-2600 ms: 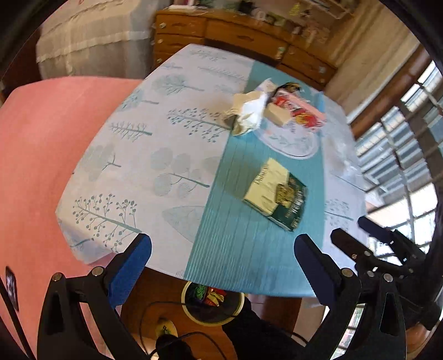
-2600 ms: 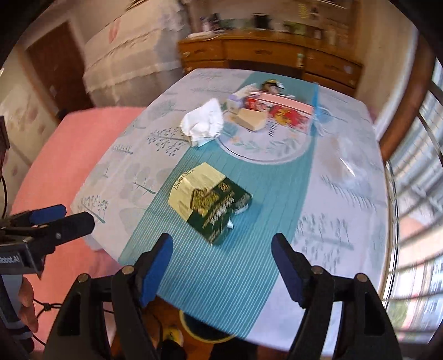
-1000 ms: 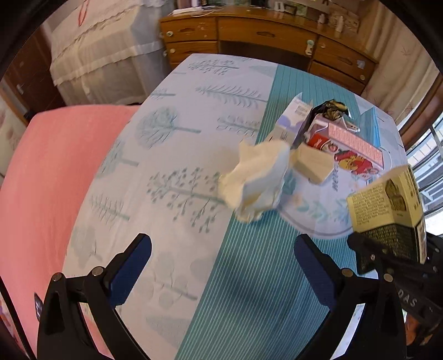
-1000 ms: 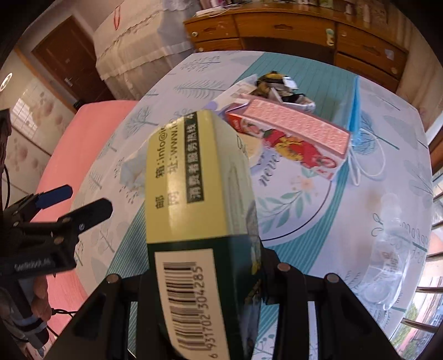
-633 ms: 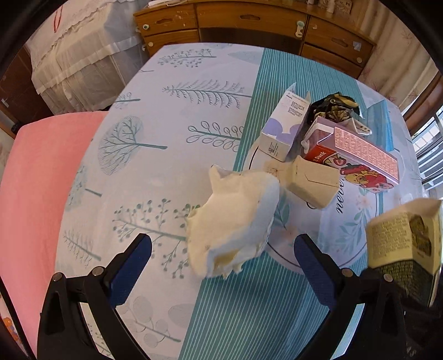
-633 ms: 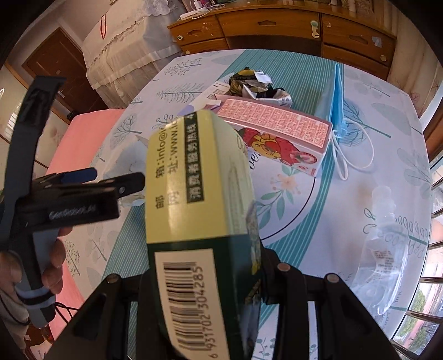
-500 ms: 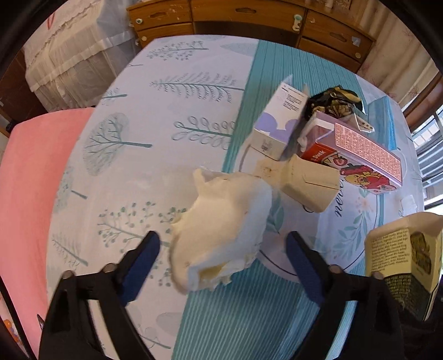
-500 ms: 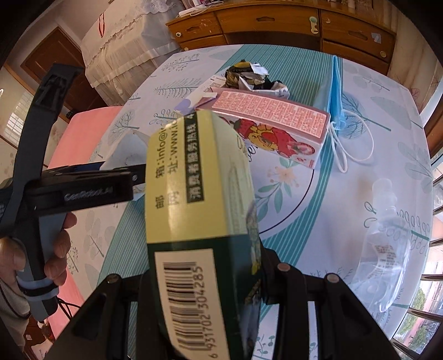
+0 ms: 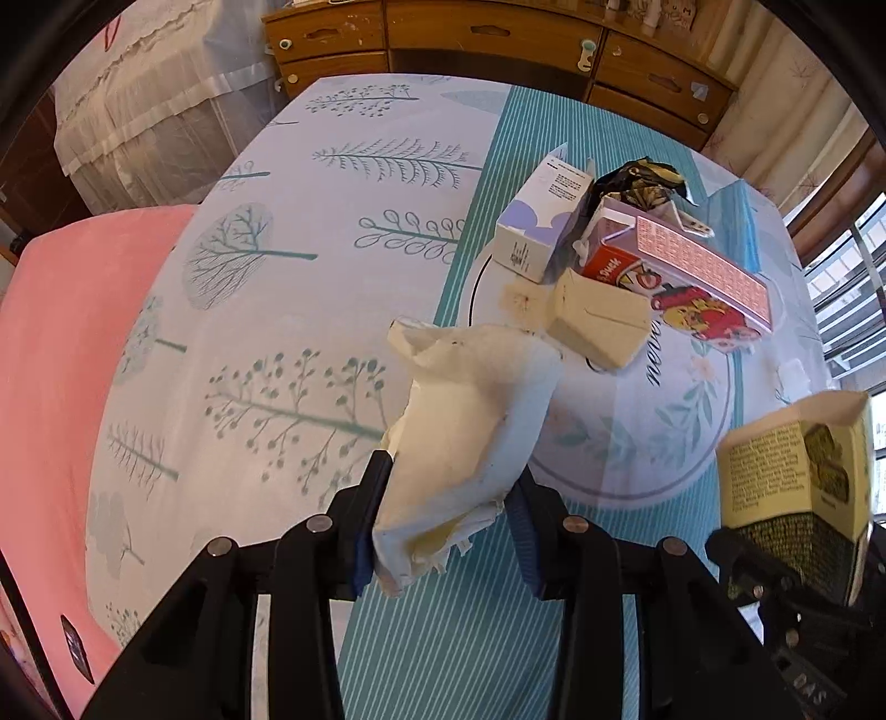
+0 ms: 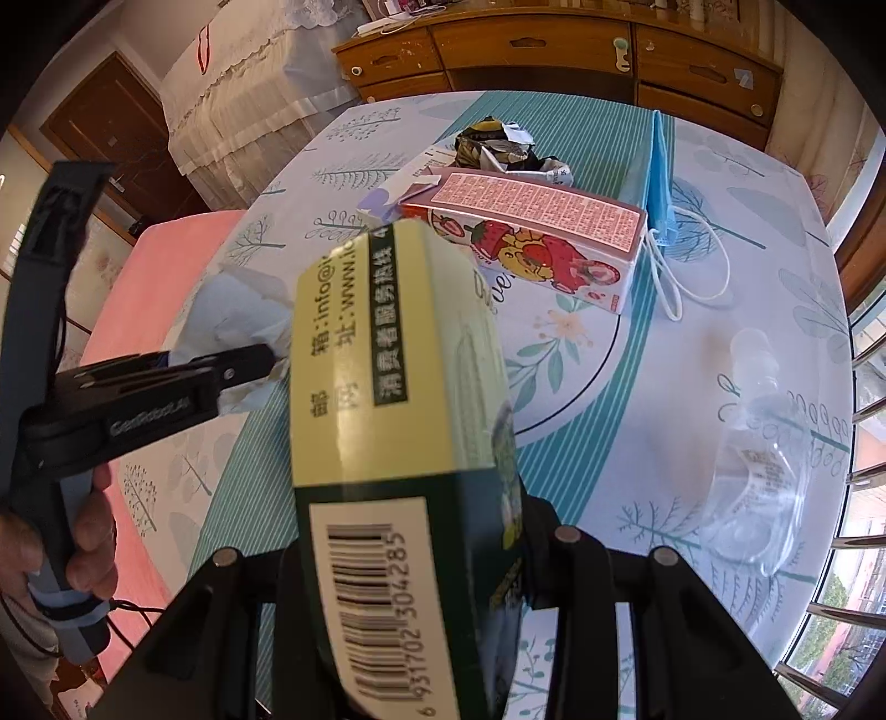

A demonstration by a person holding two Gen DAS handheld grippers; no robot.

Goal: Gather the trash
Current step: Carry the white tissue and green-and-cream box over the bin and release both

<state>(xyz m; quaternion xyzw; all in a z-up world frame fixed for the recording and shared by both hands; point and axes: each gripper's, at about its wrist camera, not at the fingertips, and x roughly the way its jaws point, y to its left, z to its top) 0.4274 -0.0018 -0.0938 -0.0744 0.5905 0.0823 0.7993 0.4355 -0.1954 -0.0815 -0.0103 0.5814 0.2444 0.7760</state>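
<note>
A crumpled white tissue [image 9: 470,421] lies on the tablecloth's teal stripe. My left gripper [image 9: 443,531] has come down over it, and its jaws are closing with the tissue filling the gap and touching both blue pads. In the right wrist view the same left gripper [image 10: 249,360] shows from the side, a hand on its handle, with the tissue [image 10: 238,310] at its tips. My right gripper [image 10: 410,554] is shut on a green and yellow carton [image 10: 398,443], held up off the table. That carton [image 9: 797,471] also shows at the lower right of the left wrist view.
On the table [image 9: 277,310] lie a strawberry drink carton [image 9: 692,277], a small purple and white box [image 9: 542,227], a beige carton [image 9: 601,324], a dark crumpled wrapper [image 9: 642,183], a blue face mask [image 10: 662,183] and a clear plastic bottle [image 10: 758,443]. A pink bed [image 9: 61,343] lies left, a wooden dresser [image 9: 498,39] behind.
My left gripper has dropped onto the tissue and its wide-open jaws have closed in around it. The right gripper has kept the carton still.
</note>
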